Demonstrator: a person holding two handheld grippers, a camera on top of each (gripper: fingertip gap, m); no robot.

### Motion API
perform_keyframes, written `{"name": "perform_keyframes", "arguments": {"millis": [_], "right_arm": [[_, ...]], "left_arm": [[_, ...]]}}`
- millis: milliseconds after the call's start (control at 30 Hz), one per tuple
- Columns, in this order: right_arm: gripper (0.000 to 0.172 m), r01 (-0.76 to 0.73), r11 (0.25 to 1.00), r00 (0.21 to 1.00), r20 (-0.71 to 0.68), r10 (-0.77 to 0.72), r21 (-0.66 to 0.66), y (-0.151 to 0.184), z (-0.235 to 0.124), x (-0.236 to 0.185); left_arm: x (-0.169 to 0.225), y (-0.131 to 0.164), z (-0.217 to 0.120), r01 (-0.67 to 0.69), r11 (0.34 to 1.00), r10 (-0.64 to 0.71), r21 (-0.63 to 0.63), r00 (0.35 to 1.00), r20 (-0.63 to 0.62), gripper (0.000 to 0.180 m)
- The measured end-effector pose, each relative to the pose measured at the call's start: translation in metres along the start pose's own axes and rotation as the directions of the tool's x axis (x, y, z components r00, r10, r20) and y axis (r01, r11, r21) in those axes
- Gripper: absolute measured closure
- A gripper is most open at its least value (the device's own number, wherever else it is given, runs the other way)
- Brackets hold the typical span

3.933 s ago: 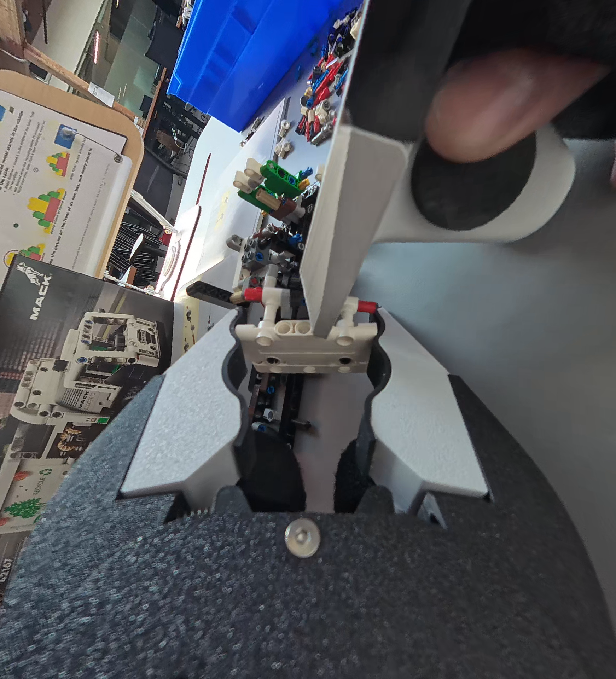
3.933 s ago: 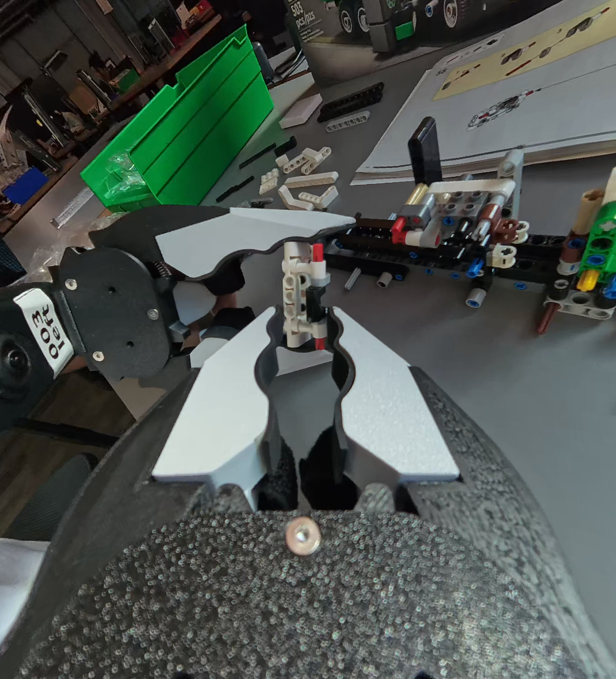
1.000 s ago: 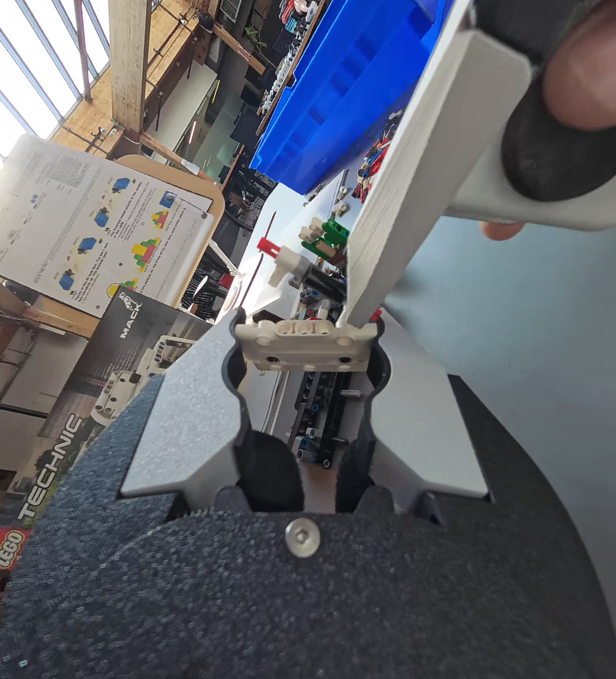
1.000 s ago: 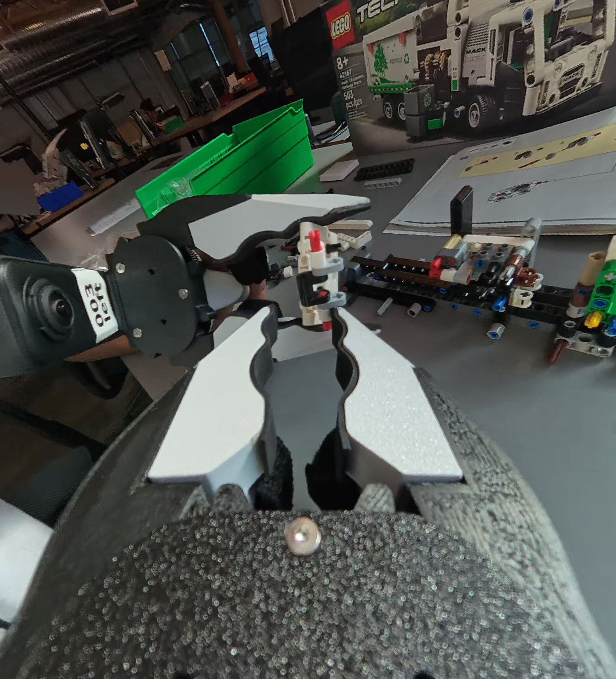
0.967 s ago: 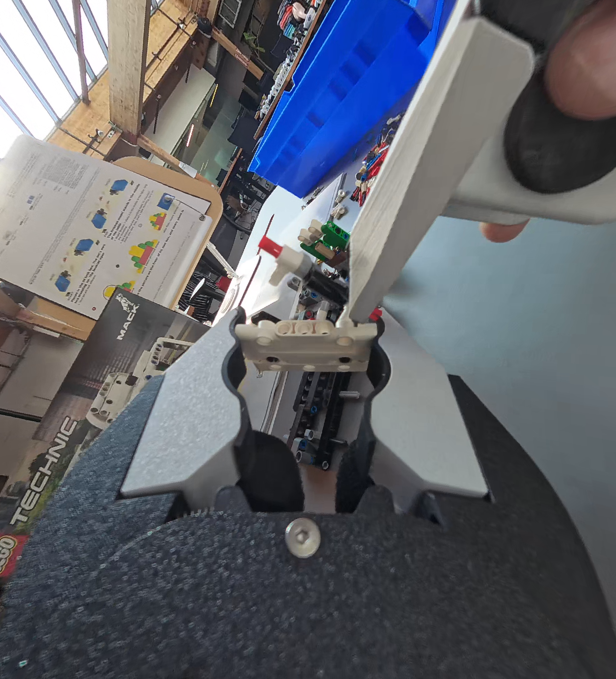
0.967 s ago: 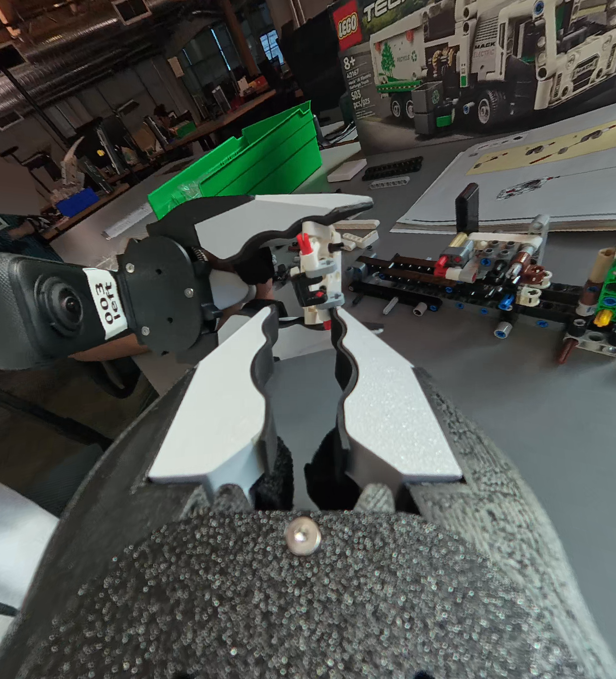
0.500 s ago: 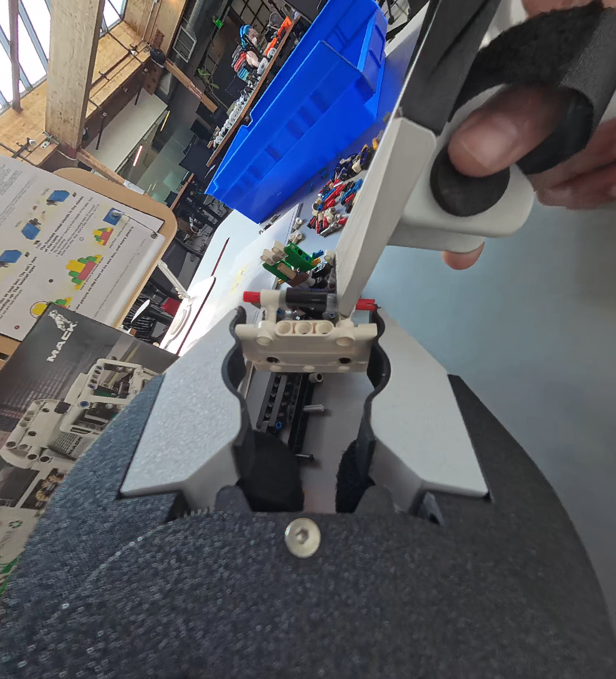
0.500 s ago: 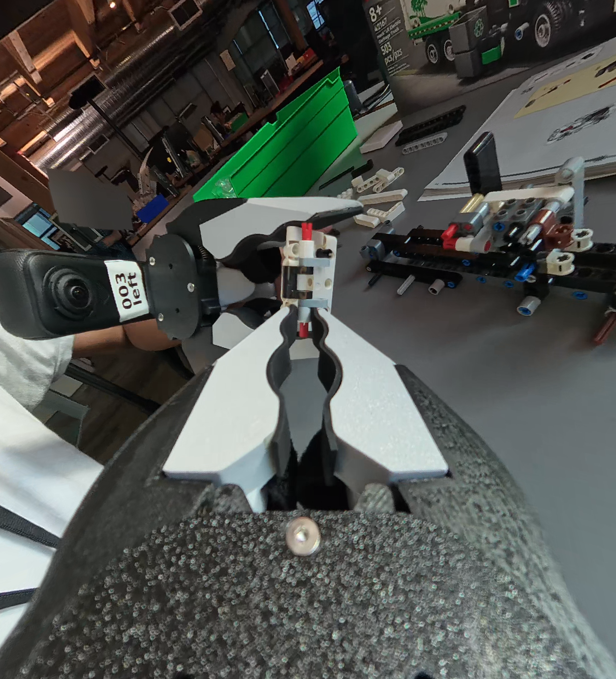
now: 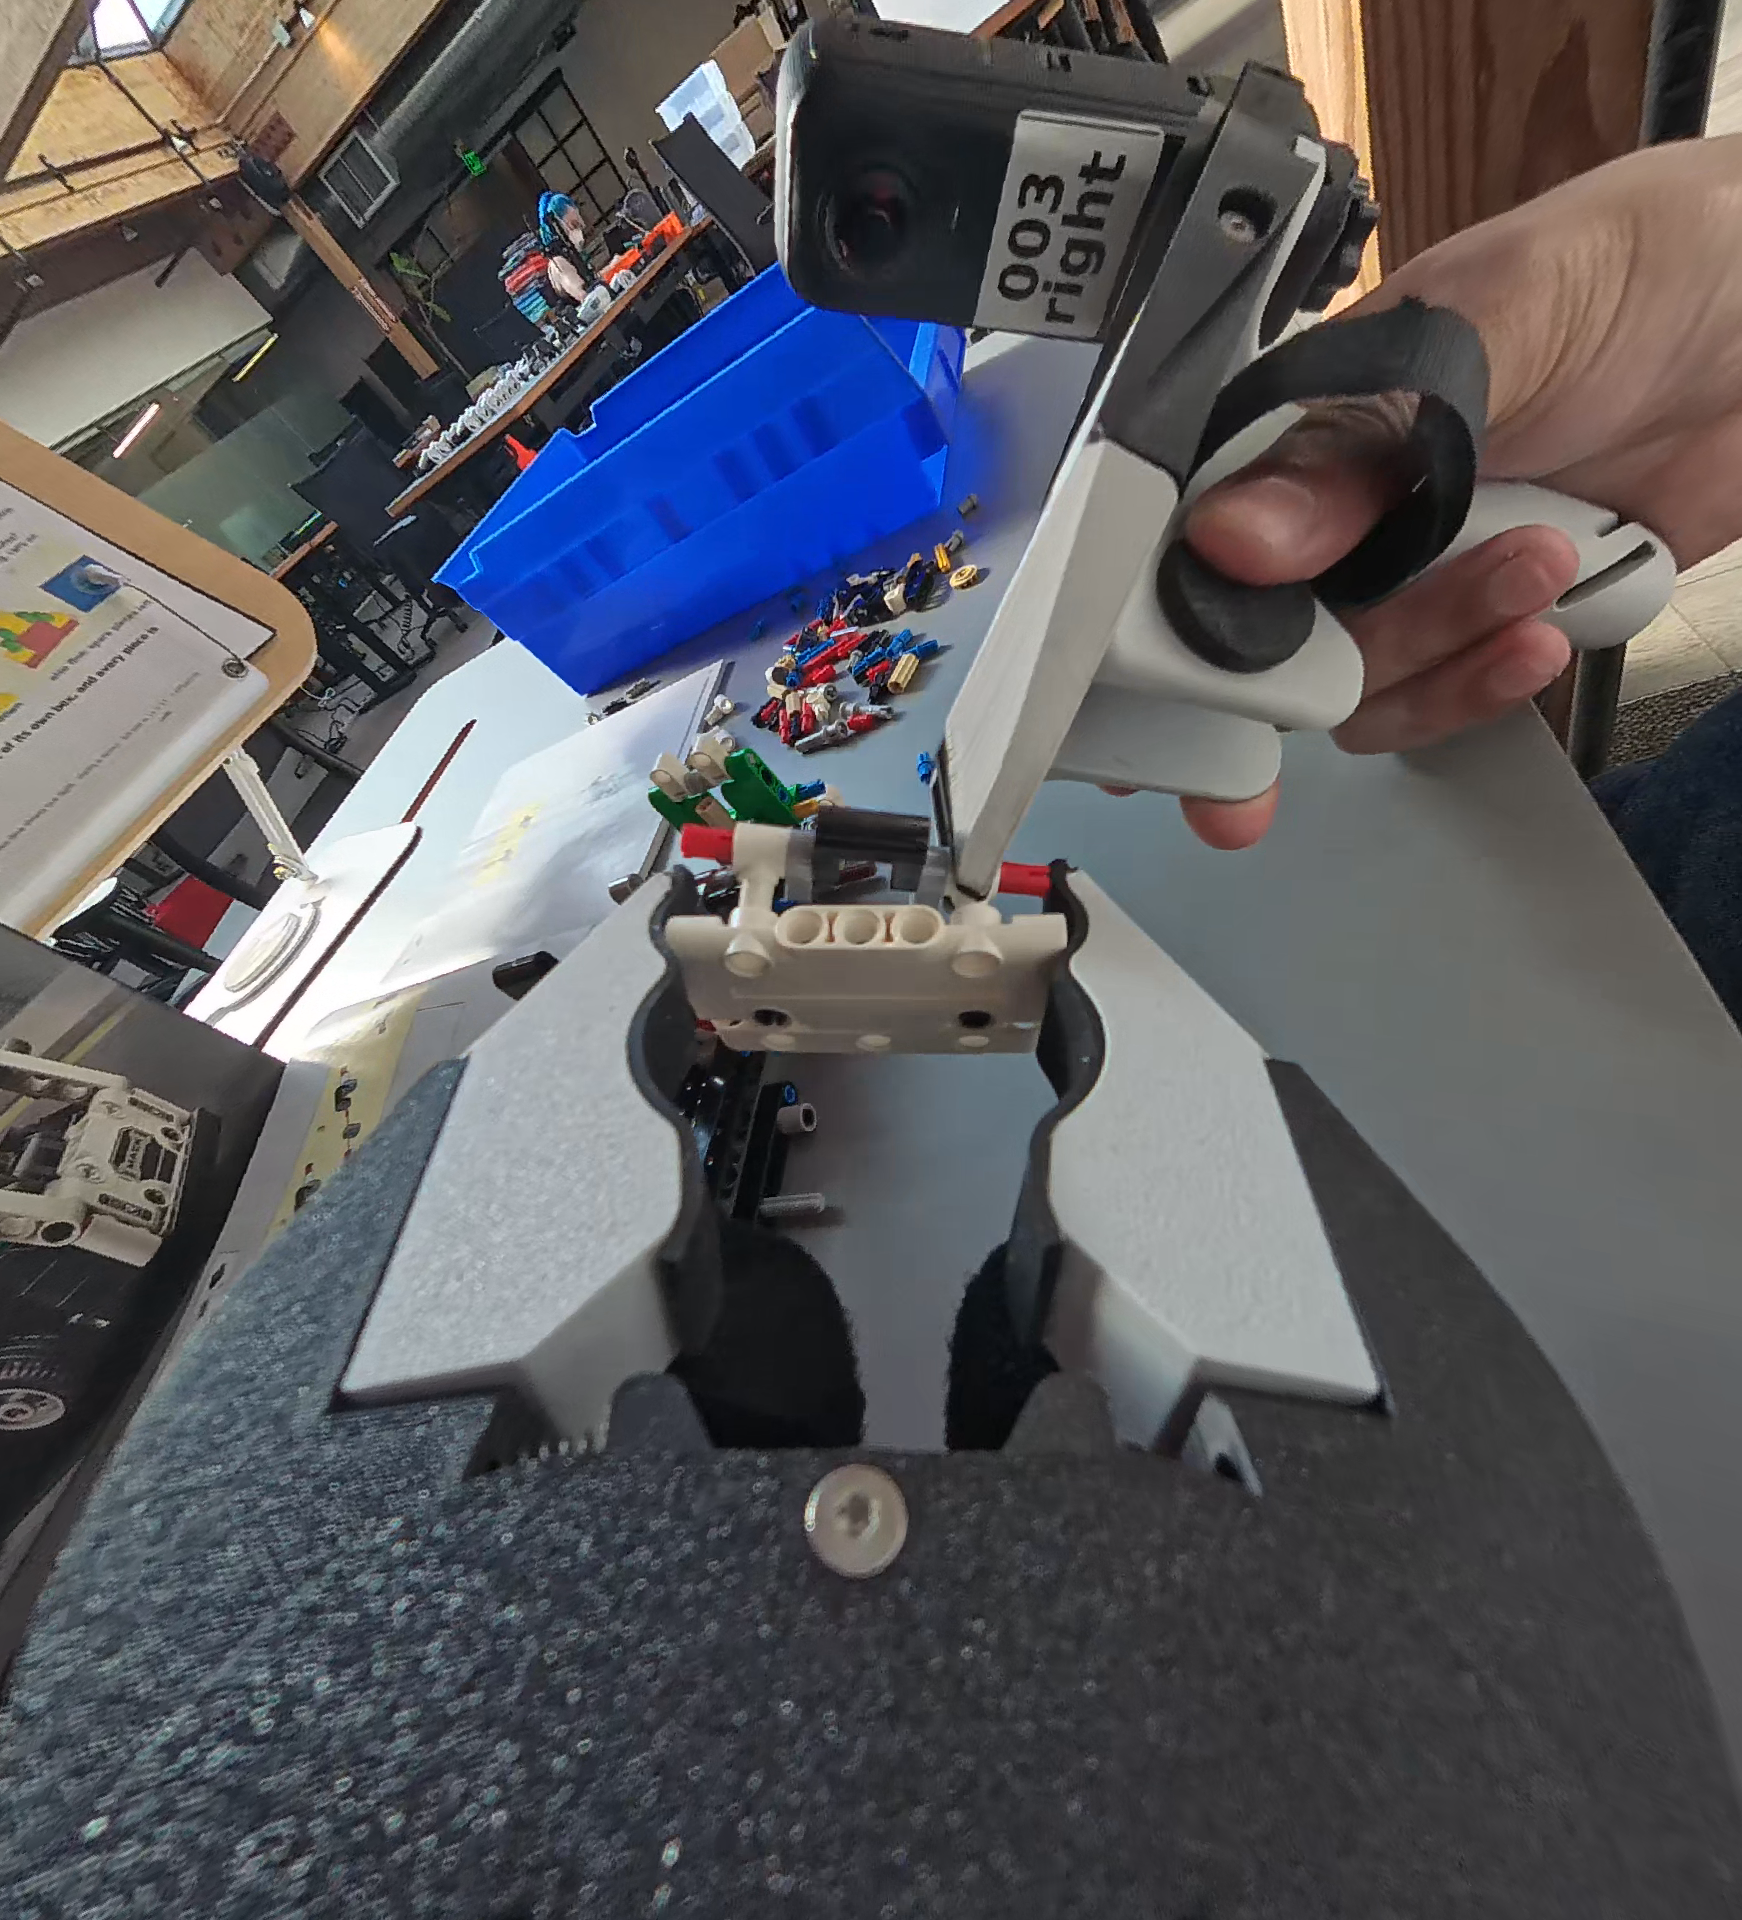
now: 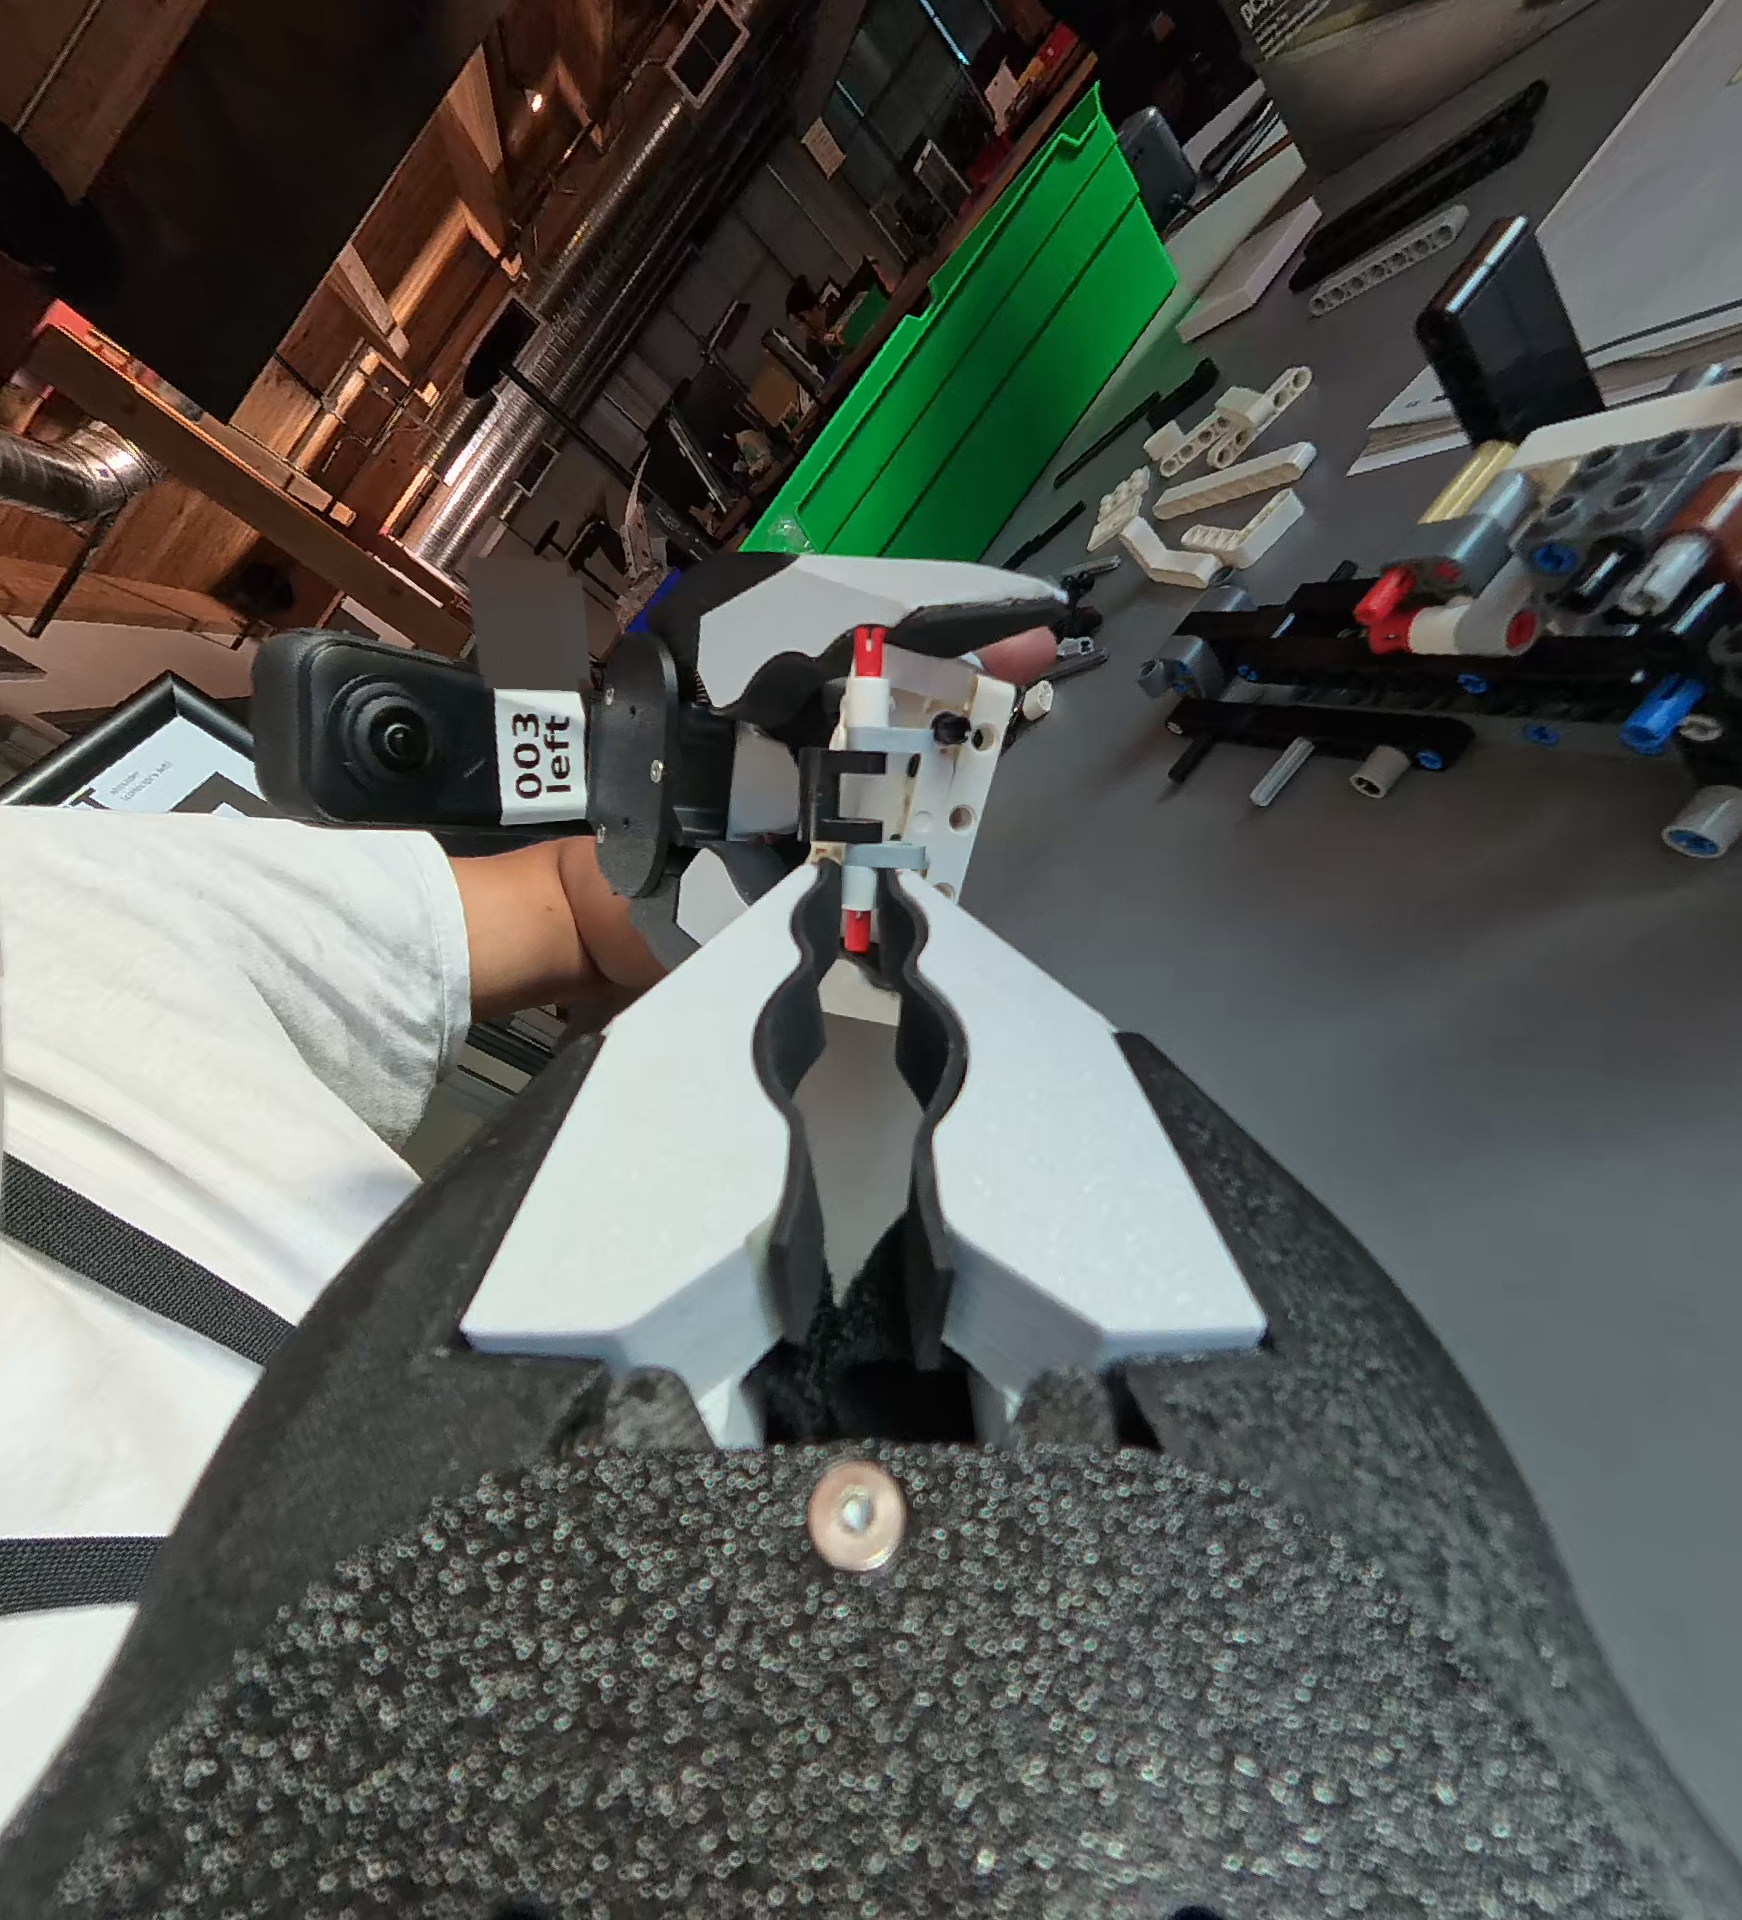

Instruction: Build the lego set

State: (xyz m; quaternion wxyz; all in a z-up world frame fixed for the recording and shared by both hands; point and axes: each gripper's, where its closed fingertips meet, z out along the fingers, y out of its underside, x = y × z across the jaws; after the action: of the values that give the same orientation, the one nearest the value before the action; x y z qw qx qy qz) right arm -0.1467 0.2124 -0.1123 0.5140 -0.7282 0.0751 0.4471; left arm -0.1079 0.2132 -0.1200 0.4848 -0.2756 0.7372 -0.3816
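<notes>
My left gripper [image 9: 862, 914] is shut on a small white brick assembly [image 9: 867, 987], its pads pressing on the plate's two short ends. A black and grey part sits on top of the assembly, on a white sleeve with a red axle [image 9: 1028, 878] through it. My right gripper [image 10: 856, 904] is shut on the end of that red axle [image 10: 854, 928], just past the grey clip. In the left wrist view its narrow tips [image 9: 981, 883] come down onto the assembly's right end. The assembly [image 10: 950, 769] is held in the air above the grey table.
A blue bin [image 9: 721, 499], a pile of small pins [image 9: 846, 675] and a green sub-build [image 9: 732, 779] lie beyond. In the right wrist view stand a green bin [image 10: 992, 364], loose white beams [image 10: 1210, 499] and a long black chassis build [image 10: 1469, 665]. A person's hand and sleeve are close. The tips of both grippers are at nearly the same place.
My right gripper's fingers, wide around the assembly a second ago, have shut on the red axle's end. Both grippers have tilted, with the assembly still in the left one.
</notes>
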Motion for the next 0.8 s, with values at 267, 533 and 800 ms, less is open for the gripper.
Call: {"name": "perform_keyframes", "arguments": {"millis": [267, 533, 800], "right_arm": [[0.166, -0.014, 1.000, 1.000, 0.004, 0.014, 0.004, -0.0010, 0.0003, 0.0006], [0.166, -0.025, 1.000, 1.000, 0.018, 0.025, 0.006, -0.0005, -0.0016, -0.0016], [0.166, -0.017, 1.000, 1.000, 0.015, 0.016, 0.002, -0.0005, -0.0013, -0.0009]], "left_arm": [[-0.0013, 0.0008, 0.0003, 0.001, 1.000, -0.001, -0.005, 1.000, 0.006, 0.116], [0.0022, -0.0016, 0.0000, -0.020, 1.000, 0.019, 0.004, 1.000, 0.004, 0.116], [-0.0002, -0.0002, 0.0010, 0.008, 1.000, -0.008, -0.001, 1.000, 0.003, 0.116]]}}
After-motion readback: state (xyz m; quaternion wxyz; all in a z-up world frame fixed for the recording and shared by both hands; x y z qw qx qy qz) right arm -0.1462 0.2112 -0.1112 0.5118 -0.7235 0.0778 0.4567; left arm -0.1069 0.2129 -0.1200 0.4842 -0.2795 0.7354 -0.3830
